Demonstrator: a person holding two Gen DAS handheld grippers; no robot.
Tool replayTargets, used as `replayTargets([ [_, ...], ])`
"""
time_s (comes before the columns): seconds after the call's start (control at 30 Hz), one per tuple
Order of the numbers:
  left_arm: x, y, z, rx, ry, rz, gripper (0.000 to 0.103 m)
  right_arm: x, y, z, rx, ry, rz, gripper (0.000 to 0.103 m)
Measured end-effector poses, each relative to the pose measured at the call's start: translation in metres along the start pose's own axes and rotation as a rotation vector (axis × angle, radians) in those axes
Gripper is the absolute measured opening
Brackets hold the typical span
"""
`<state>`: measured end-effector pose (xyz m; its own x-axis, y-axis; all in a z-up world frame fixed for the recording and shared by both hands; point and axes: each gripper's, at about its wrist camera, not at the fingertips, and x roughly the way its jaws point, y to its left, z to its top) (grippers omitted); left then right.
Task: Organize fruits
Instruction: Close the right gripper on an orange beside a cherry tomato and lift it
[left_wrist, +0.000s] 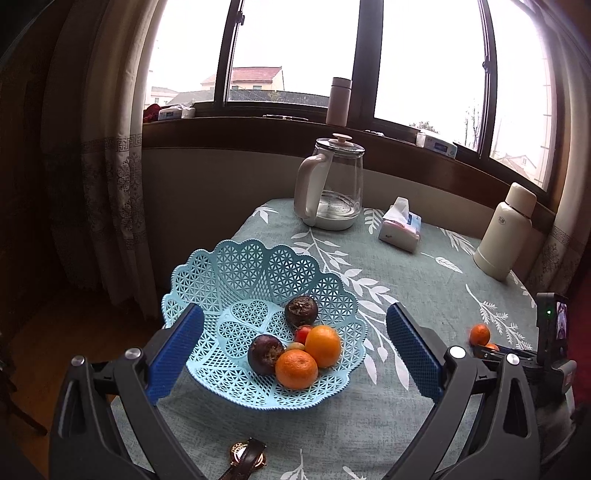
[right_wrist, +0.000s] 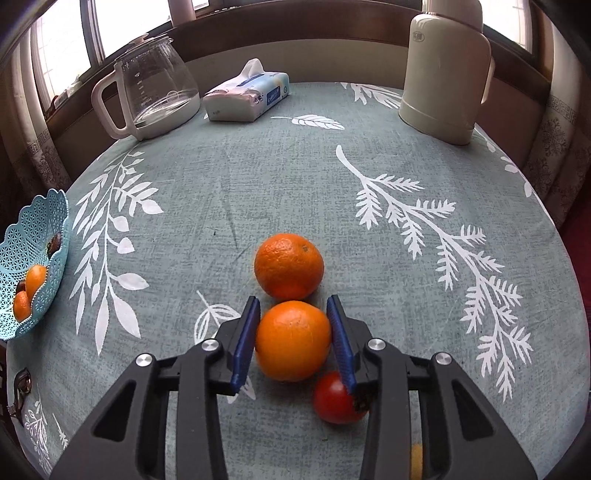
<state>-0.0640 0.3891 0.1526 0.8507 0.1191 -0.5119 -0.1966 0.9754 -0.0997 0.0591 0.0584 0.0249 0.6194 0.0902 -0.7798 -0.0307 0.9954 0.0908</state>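
At the far left of the surface (right_wrist: 229, 192), which wears a grey-green cloth printed with white leaves, sits a pale blue lattice basket (left_wrist: 236, 273); inside it lie two dark purple-brown fruits (left_wrist: 301, 311), two oranges (left_wrist: 296, 368) and a small red fruit (left_wrist: 303, 334) tucked among them. The left tool (left_wrist: 295, 345) hangs over this basket with its blue-padded fingers (left_wrist: 177, 349) spread wide on either side of the bowl, released and gripping nothing. Just below the basket, at the near edge, lies a wristwatch (left_wrist: 246, 458) with a brown strap. Further back stand a glass kettle (left_wrist: 334, 184) with a white handle, then a soft tissue pack (left_wrist: 400, 225), and to their right a cream flask (left_wrist: 504, 230). Toward the right half of the cloth, the right tool (right_wrist: 293, 334) is clenched on an orange (right_wrist: 293, 341), both pads pressed against its sides while it rests on the cloth. A second loose orange (right_wrist: 289, 266) lies just beyond it, touching or nearly touching. A red tomato-like fruit (right_wrist: 338, 398) sits beside the grasped orange, partly under the right finger.
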Motion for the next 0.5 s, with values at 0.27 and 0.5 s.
replayTargets([
  [0.27, 0.003, -0.011, -0.003, 0.018, 0.015, -0.030, 0.100, -0.025, -0.004, -0.003, 0.016, -0.046, 0.046, 0.037],
  [0.5, 0.006, -0.021, -0.008, 0.032, 0.030, -0.054, 0.100, -0.054, -0.020, -0.002, 0.079, -0.120, 0.081, 0.037],
])
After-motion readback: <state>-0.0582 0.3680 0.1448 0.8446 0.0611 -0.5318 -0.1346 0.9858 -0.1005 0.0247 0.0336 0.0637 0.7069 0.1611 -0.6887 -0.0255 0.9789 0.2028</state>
